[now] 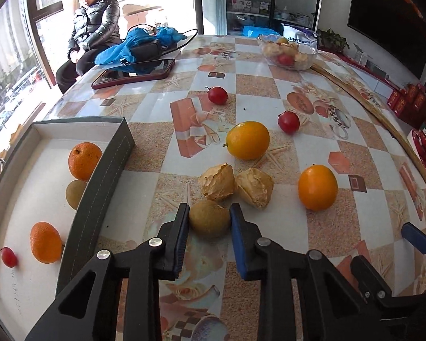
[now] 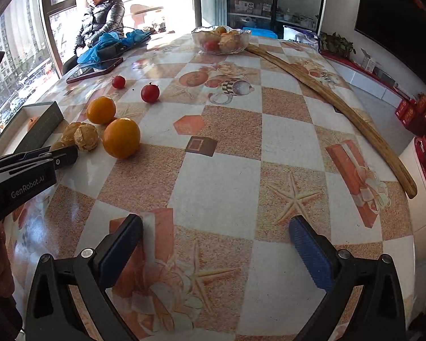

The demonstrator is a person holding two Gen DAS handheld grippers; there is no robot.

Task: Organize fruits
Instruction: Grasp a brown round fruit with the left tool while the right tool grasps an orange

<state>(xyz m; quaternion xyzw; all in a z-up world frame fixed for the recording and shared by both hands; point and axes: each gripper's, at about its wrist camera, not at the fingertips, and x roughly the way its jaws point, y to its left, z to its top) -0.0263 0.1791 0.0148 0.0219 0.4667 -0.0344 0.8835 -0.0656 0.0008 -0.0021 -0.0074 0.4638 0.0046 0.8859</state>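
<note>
My left gripper (image 1: 210,213) is shut on a small brown round fruit (image 1: 209,219) that rests on the table, its pads against both sides. Just beyond lie two papery husked fruits (image 1: 217,182) and two yellow-orange fruits (image 1: 247,140) (image 1: 317,187). Farther off are two red tomatoes (image 1: 217,95) (image 1: 289,122). To the left, the grey box (image 1: 108,170) holds two mandarins (image 1: 84,160), a brown fruit (image 1: 75,194) and a small red one (image 1: 9,256). My right gripper (image 2: 215,227) hangs open over bare tablecloth, nothing between its fingers.
A glass bowl (image 2: 221,41) of fruit stands at the far end of the table. A long wooden stick (image 2: 340,108) lies along the right edge. A phone (image 1: 133,74) and blue bag (image 1: 139,45) sit far left, with a seated person (image 1: 96,25) behind.
</note>
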